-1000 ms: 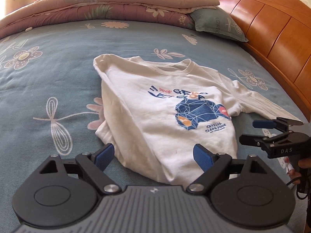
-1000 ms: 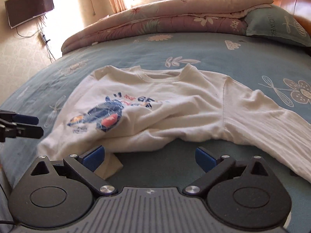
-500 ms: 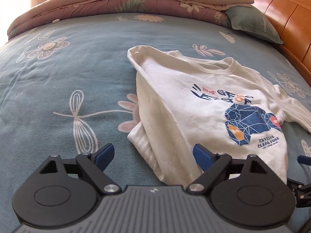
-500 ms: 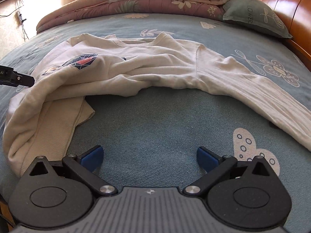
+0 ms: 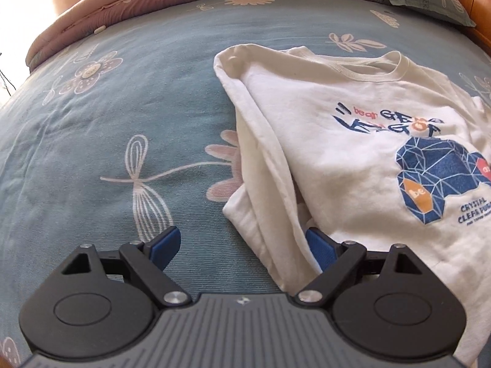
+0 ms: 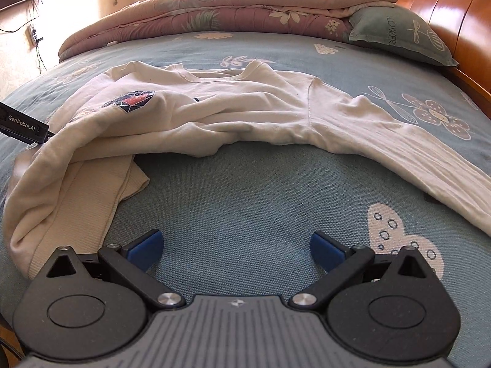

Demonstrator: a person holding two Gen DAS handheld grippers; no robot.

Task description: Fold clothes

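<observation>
Held wide apart, gripping nothing: left gripper, blue pads spread low over the bed sheet, the folded side edge of the sweatshirt running in between them, the right-hand pad close beside or perhaps brushing the cloth, hard to tell which. Likewise wide apart and empty: right gripper, its pads poised over bare sheet, with the ribbed hem of the sweatshirt just beside the left-hand pad. Lay face up across the middle of the bed, that cream sweatshirt, neckline toward the far side, blue bear print and lettering on the chest, one sleeve tucked under along the left edge, the other stretched out long to the right across the sheet. Bunched and rumpled along the lower edge, hem partly turned back. Seen at the left margin of the right wrist view: a black lettered bar, just above the sweatshirt's edge. Farther out, a blue-green sheet printed with flowers and dragonflies; beyond it a folded pink floral quilt along the far edge, a grey-green pillow beside it, touching the quilt, and a polished wooden headboard on the right. Bright window light behind the quilt.
</observation>
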